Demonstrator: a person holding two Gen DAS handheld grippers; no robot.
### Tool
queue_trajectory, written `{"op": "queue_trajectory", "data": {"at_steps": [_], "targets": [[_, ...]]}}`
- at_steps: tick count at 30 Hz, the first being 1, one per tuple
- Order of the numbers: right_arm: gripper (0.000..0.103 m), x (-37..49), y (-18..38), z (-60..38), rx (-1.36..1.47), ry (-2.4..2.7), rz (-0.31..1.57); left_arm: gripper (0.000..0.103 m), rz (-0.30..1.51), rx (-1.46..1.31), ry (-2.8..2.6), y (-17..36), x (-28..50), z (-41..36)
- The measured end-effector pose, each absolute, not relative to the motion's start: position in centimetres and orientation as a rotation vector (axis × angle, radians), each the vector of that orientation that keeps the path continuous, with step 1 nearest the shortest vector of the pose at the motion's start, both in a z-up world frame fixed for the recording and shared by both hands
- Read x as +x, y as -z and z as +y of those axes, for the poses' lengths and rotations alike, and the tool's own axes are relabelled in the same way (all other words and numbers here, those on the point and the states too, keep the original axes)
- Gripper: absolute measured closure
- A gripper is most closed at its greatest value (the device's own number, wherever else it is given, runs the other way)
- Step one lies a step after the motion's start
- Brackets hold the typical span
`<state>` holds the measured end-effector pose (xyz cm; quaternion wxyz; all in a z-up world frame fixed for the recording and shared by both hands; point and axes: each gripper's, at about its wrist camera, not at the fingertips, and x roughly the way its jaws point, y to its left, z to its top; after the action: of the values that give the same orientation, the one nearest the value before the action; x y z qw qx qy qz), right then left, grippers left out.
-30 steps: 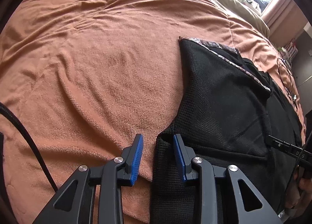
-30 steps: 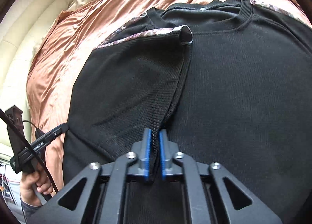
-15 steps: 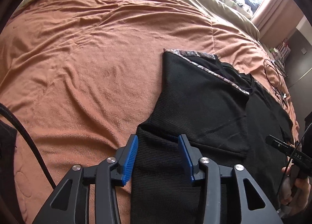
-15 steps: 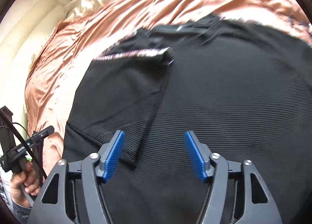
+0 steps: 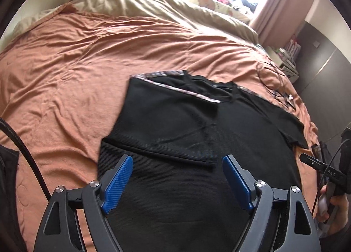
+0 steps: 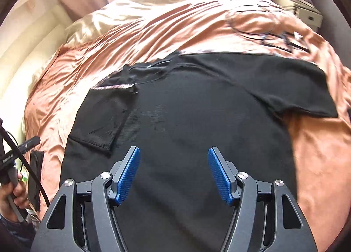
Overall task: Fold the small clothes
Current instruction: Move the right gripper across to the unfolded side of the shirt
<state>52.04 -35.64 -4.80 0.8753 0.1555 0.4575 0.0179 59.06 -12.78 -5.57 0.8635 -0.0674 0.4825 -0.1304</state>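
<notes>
The work surface is a bed covered with an orange blanket point(image 5: 92, 59), wrinkled over most of its area; a beige duvet point(image 5: 153, 4) lies bunched at the far end below a bright window whose glare washes out detail, and curtains point(image 5: 278, 8) hang at the right. The black T-shirt point(image 5: 230, 133) lies flat on the blanket, neckline toward the far end. One sleeve point(image 5: 166, 125) is folded inward over the body, its patterned trim band showing along the upper edge; the other sleeve point(image 6: 291, 85) lies spread out on the blanket. The shirt's lower hem is cut off by the bottom of both views and hidden behind the gripper bodies. The left gripper point(image 5: 175, 180) hangs above the shirt near the folded sleeve's cuff; its jaws have just been opening and stand wide apart, with nothing between the blue pads. The right gripper point(image 6: 174, 174) hangs above the middle of the shirt body; its jaws have likewise just opened and hold nothing. A tangle of thin black cables point(image 5: 274, 81) lies on the blanket beyond the spread sleeve; its ends are too small to identify. The right-wrist view is motion-blurred toward the far end. Each view shows, at its edge, the hand point(image 5: 335, 203) gripping the other handle, partly cropped.
</notes>
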Motion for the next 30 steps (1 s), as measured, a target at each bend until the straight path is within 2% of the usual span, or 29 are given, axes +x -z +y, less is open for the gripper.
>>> {"op": "queue_trajectory", "data": {"at_steps": [1, 3, 9, 20, 28, 30], "targets": [[0.035, 51.2, 4.4, -36.5, 0.333, -0.021, 0.953, 0.014, 1.008, -0.139, 0.282, 5.2, 58.6, -13.5], [0.023, 49.3, 3.3, -37.9, 0.336, 0.012, 0.936, 0.010, 1.003, -0.128, 0.297, 4.6, 57.9, -14.9], [0.017, 44.2, 0.8, -41.4, 0.376, 0.065, 0.901, 0.005, 0.990, -0.107, 0.332, 2.7, 55.8, -18.8], [0.017, 38.0, -0.3, -48.8, 0.483, 0.165, 0.838, 0.004, 0.972, -0.062, 0.420, 1.3, 53.9, -25.6], [0.017, 36.7, 1.6, -53.4, 0.613, 0.208, 0.780, 0.004, 0.966, -0.048, 0.492, 1.5, 55.0, -29.8], [0.026, 36.9, 2.3, -54.1, 0.622, 0.219, 0.778, 0.004, 0.963, -0.043, 0.501, 1.7, 55.4, -30.8]]}}
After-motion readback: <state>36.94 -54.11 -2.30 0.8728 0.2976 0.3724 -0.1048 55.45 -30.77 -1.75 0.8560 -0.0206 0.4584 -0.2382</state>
